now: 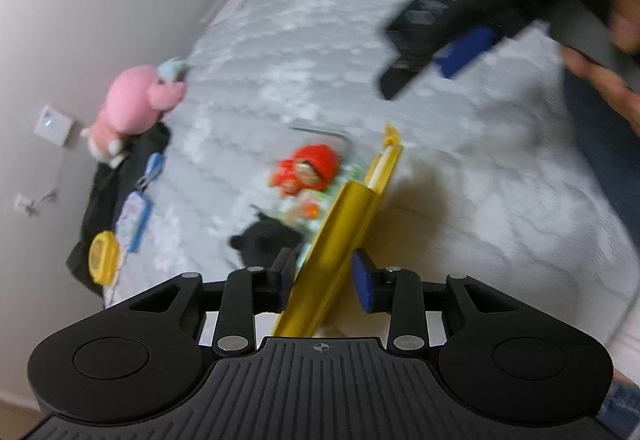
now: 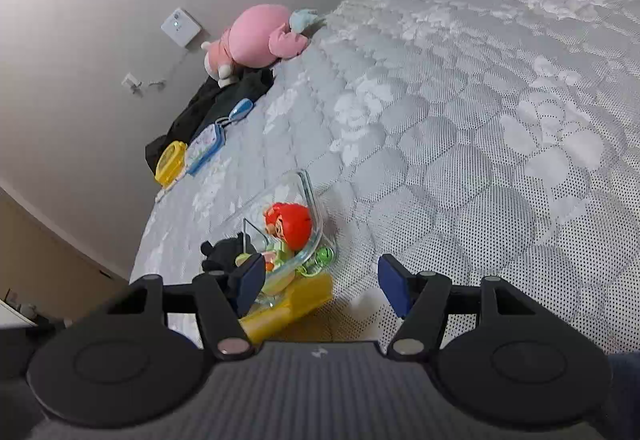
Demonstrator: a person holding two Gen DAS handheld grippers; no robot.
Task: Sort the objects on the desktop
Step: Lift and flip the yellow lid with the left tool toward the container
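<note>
My left gripper (image 1: 322,276) has a long yellow box (image 1: 340,236) between its fingers; the fingers stand a little apart from the box's sides. The box lies beside a clear glass container (image 2: 310,200) that holds a red-haired figurine (image 1: 310,168) (image 2: 288,220) and small green toys (image 2: 324,256). A black plush toy (image 1: 264,240) (image 2: 224,252) sits left of the container. My right gripper (image 2: 322,282) is open and empty, above the yellow box (image 2: 288,308). It also shows blurred at the upper right of the left wrist view (image 1: 460,36).
All lies on a grey quilted mattress (image 2: 460,100). At its left edge by the wall are a pink plush (image 2: 256,36), black cloth (image 2: 216,100), a blue-framed case (image 2: 204,146) and a yellow round case (image 2: 170,158). A white wall device (image 2: 180,24) hangs nearby.
</note>
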